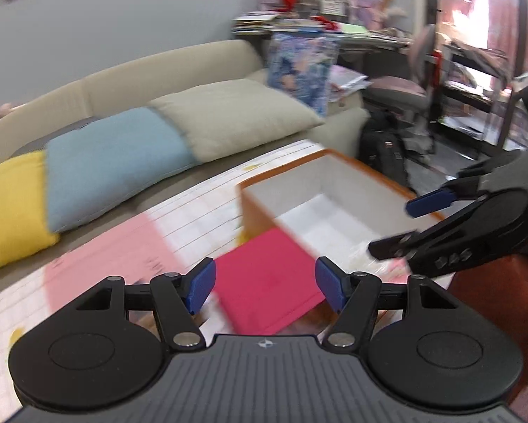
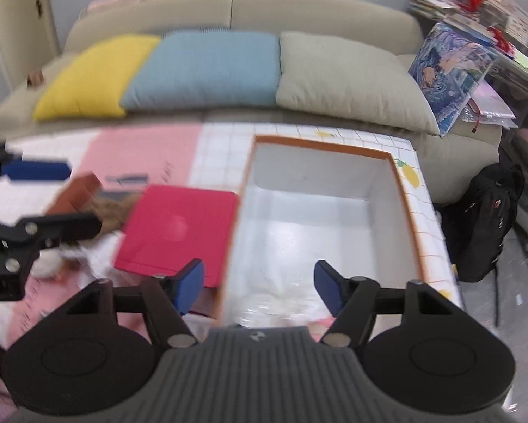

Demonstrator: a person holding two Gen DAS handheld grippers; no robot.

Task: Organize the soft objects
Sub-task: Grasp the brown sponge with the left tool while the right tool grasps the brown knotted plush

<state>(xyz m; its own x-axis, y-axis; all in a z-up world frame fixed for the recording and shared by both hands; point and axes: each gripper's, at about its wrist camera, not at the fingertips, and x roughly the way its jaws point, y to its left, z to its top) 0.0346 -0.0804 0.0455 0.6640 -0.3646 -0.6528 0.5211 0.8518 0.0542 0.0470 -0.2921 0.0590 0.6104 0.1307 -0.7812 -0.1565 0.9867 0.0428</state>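
An orange-rimmed white box point(image 2: 403, 190) stands open on the table, also in the left wrist view point(image 1: 253, 218). Something white and crinkly point(image 2: 281, 303) lies at its near end. A magenta flat pad point(image 2: 179, 229) lies left of the box, also in the left wrist view point(image 1: 267, 282). A brown furry thing point(image 2: 114, 211) and a white soft thing point(image 2: 49, 264) lie further left. My left gripper point(image 1: 265, 285) is open above the magenta pad. My right gripper point(image 2: 258, 287) is open over the box's near end. Each gripper shows in the other's view: the right point(image 1: 394, 225) and the left point(image 2: 56, 197).
A beige sofa point(image 2: 299, 7) behind the table holds yellow point(image 2: 94, 74), blue point(image 2: 207, 67) and beige point(image 2: 348, 77) cushions. A printed picture board point(image 2: 447, 70) leans at its right end. A black backpack point(image 2: 482, 218) sits on the floor right of the table. Cluttered shelves point(image 1: 458, 70) stand further right.
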